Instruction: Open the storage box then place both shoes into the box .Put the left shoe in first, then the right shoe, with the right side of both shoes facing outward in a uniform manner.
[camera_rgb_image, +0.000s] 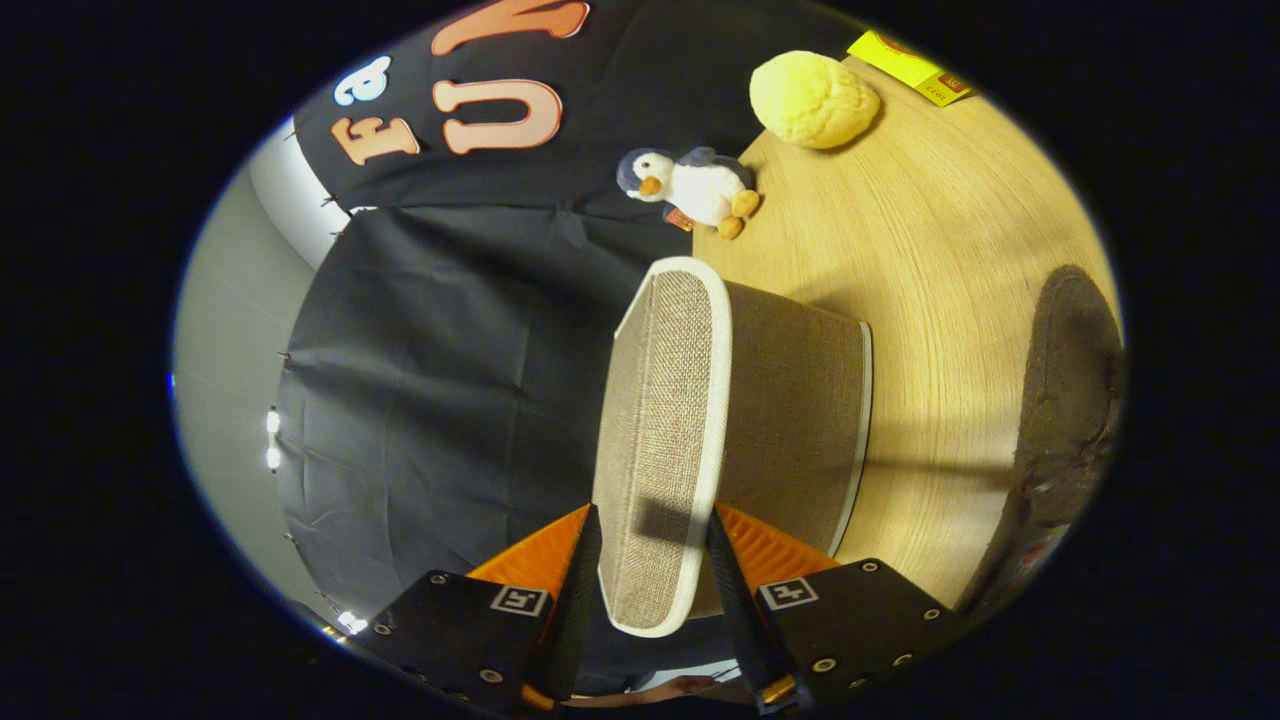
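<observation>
The hand-held gripper (650, 560) straddles the near rim of the storage box lid (665, 440), one finger on each face; whether both press on it I cannot tell. The camera is rolled, so the bench (940, 300) stands on edge. The storage box (800, 420) sits on it, woven fabric with white piping. It looks light and fairly stiff, though the weave may flex, so the piped edge seems the surest hold. A dark shoe (1070, 400) lies beyond, apart from the box. A plush penguin (690, 187) and yellow sponge (812, 100) sit farther off.
</observation>
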